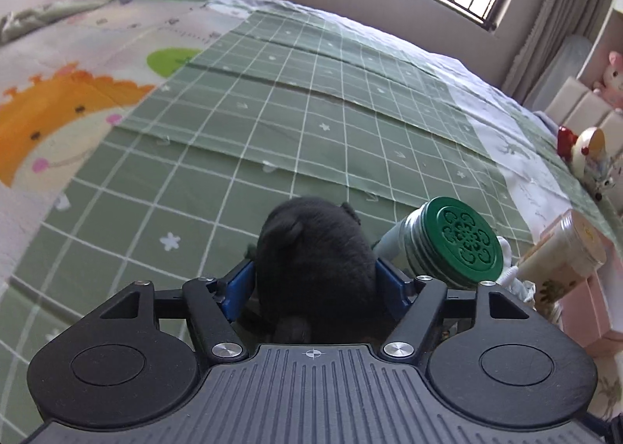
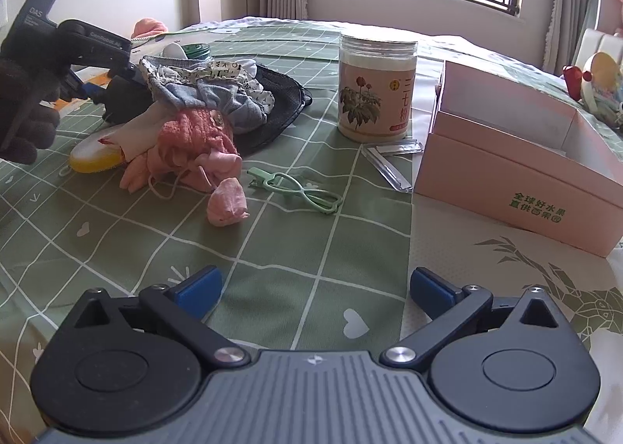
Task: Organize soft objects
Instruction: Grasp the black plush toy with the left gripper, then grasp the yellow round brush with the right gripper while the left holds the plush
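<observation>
Nearest your lens, your left gripper is clenching a black soft bundle above the green bedsheet; your right gripper is hanging released, holding nothing.

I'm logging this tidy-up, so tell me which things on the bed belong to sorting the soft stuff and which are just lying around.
Part of the job:
- black soft item held in the left gripper
- pile of clothes
- pink socks
- open pink box, probably the container

Just lying about:
- powder jar
- green clip
- green-lidded jar
- yellow brush
- clear plastic strips
</observation>
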### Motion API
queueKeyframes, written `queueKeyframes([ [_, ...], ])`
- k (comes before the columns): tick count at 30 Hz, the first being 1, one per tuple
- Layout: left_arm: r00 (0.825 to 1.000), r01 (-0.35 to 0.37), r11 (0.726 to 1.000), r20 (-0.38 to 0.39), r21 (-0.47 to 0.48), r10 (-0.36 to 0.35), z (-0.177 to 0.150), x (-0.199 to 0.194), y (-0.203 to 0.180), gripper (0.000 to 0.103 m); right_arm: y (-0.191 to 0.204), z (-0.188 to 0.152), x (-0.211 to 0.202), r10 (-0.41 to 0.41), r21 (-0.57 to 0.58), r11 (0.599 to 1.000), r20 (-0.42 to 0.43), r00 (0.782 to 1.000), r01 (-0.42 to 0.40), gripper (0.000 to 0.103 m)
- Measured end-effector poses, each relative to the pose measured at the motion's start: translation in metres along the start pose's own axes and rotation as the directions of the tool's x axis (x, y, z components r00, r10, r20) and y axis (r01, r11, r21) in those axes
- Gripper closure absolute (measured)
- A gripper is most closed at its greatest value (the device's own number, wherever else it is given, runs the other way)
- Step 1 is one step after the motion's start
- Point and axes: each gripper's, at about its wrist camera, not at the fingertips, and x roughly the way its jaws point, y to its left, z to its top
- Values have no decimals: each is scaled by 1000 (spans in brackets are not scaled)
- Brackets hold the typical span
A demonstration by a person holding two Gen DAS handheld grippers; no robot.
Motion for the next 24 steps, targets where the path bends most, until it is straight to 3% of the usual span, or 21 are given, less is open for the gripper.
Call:
queueKeyframes([
  [3,1000,13,999,13,-49,-13,-4,5,4,26,-1,0,0,4,2,1000,-4,1000,-4,0],
  [11,996,90,986,11,-138,-90,-12,-9,21,33,-3,8,4,10,43,999,-73,997,-7,0],
  [16,991,110,988,91,-105,-100,-21,-45,38,34,6,17,4,-14,-16,1000,-108,994,13,0],
  [18,990,88,990,118,-110,-75,-23,-59,45,34,17,25,-1,-40,-109,994,-74,996,32,1],
  [20,987,71,990,149,-125,-52,-24,-72,56,34,36,36,-11,-78,-199,977,13,997,79,1],
  [24,980,48,986,198,-162,-15,-22,-90,76,34,83,62,-31,15,-358,933,115,993,27,1],
])
